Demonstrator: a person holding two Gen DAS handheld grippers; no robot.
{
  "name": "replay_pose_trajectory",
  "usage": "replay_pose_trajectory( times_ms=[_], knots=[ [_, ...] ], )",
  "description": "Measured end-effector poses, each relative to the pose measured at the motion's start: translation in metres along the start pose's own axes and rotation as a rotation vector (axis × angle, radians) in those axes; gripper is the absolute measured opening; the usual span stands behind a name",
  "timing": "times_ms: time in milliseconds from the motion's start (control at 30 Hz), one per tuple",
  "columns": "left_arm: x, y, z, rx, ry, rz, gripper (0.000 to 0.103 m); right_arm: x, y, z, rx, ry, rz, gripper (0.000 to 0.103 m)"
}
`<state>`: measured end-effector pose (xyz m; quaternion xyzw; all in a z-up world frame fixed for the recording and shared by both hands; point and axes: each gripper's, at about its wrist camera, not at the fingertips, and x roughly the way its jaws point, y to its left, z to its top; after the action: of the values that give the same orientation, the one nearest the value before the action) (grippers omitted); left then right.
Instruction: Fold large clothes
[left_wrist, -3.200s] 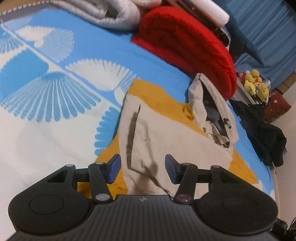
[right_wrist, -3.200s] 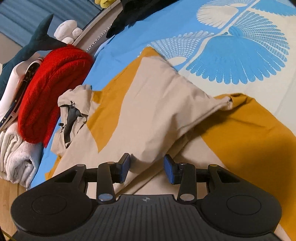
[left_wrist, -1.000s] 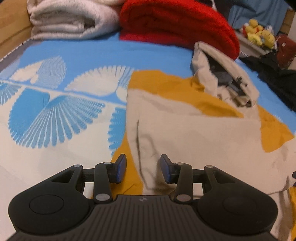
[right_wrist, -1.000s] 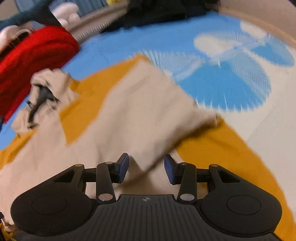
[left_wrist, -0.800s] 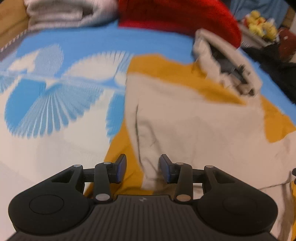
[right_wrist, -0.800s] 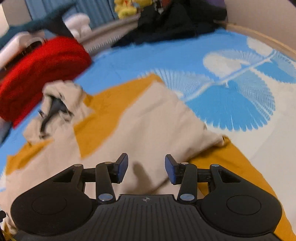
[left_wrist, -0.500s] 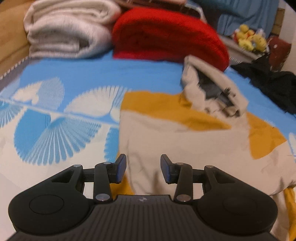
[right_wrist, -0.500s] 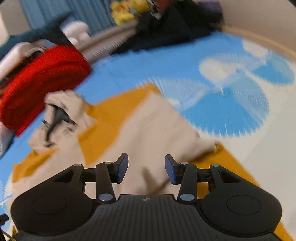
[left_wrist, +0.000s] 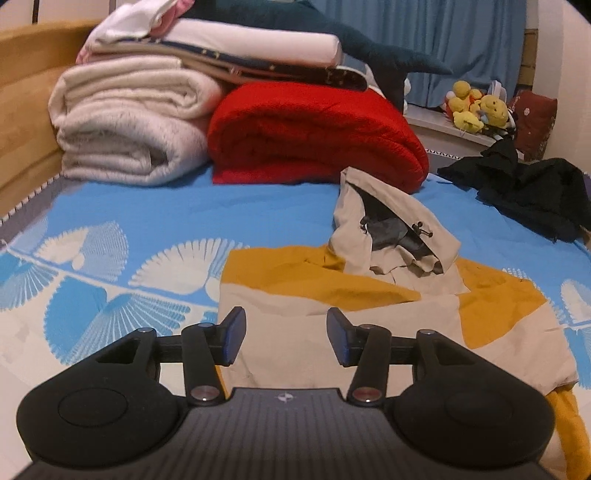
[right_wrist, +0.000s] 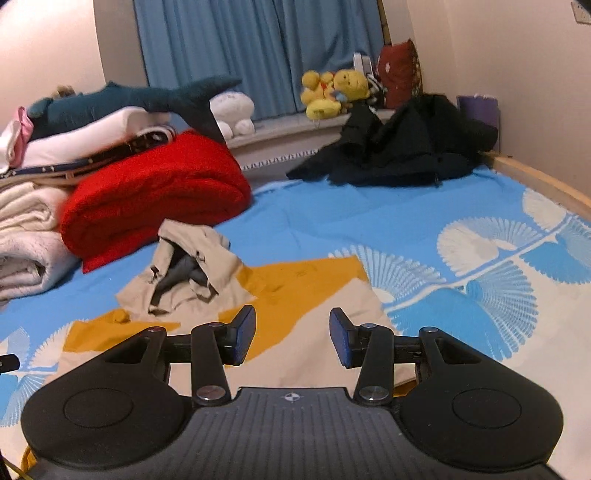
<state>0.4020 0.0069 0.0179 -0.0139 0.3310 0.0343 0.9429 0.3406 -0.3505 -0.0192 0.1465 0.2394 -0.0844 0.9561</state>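
Now both grippers have lifted off the jacket (left_wrist: 332, 314), which lies folded mid-bed with its hood toward the red blanket (left_wrist: 314, 129). The left gripper (left_wrist: 286, 336) is opening, nothing between its jaws; the right gripper (right_wrist: 292, 336) stands apart, empty.

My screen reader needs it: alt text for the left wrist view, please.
A beige and mustard hooded jacket lies partly folded on a blue patterned bedspread, beyond the empty, opening left gripper. A red blanket and cream blanket lie behind.
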Motion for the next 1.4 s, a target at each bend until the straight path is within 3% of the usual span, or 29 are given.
replay_pose_trajectory(
  times_ms=[233, 400, 533, 633, 700, 733, 800, 833, 1033, 1067, 1100, 1167, 1267, 1400],
  knots=[
    [-0.006, 0.001, -0.008, -0.009, -0.078, -0.054, 0.055, -0.018, 0.001, 0.009, -0.039, -0.064, -0.001, 0.046],
    [0.001, 0.002, -0.013, 0.031, -0.074, -0.108, 0.054, -0.022, 0.007, 0.016, -0.084, -0.038, 0.011, 0.046],
    [0.01, 0.008, -0.002, 0.04, -0.074, -0.164, 0.053, -0.011, 0.003, 0.016, -0.113, 0.033, 0.0, 0.046],
    [0.041, -0.001, 0.021, 0.084, -0.033, -0.17, 0.032, 0.001, -0.005, 0.017, -0.077, 0.091, -0.026, 0.046],
    [0.067, -0.009, 0.037, 0.105, -0.017, -0.192, 0.01, 0.007, -0.012, 0.017, -0.039, 0.116, -0.037, 0.044],
    [0.084, -0.014, 0.047, 0.125, -0.005, -0.202, 0.006, 0.01, -0.015, 0.017, -0.027, 0.129, -0.038, 0.04],
    [0.117, -0.024, 0.066, 0.154, 0.025, -0.211, 0.006, 0.017, -0.02, 0.017, -0.012, 0.152, -0.036, 0.017],
    [0.136, -0.029, 0.076, 0.158, 0.043, -0.222, 0.006, 0.019, -0.022, 0.017, -0.006, 0.158, -0.042, 0.014],
    [0.246, -0.051, 0.131, 0.114, 0.112, -0.241, 0.012, 0.036, -0.037, 0.008, 0.005, 0.209, -0.086, 0.014],
    [0.265, -0.054, 0.139, 0.1, 0.129, -0.244, 0.023, 0.039, -0.04, 0.006, 0.017, 0.222, -0.09, 0.014],
    [0.284, -0.059, 0.144, 0.09, 0.142, -0.233, 0.039, 0.042, -0.042, 0.004, 0.024, 0.237, -0.09, 0.015],
    [0.322, -0.07, 0.156, 0.08, 0.154, -0.19, 0.05, 0.045, -0.043, 0.002, 0.02, 0.25, -0.085, 0.017],
    [0.374, -0.083, 0.172, 0.032, 0.222, -0.2, 0.058, 0.051, -0.043, -0.002, -0.014, 0.264, -0.079, 0.019],
    [0.419, -0.098, 0.186, -0.009, 0.23, -0.184, 0.062, 0.059, -0.049, -0.007, 0.006, 0.288, -0.097, 0.019]
  ],
)
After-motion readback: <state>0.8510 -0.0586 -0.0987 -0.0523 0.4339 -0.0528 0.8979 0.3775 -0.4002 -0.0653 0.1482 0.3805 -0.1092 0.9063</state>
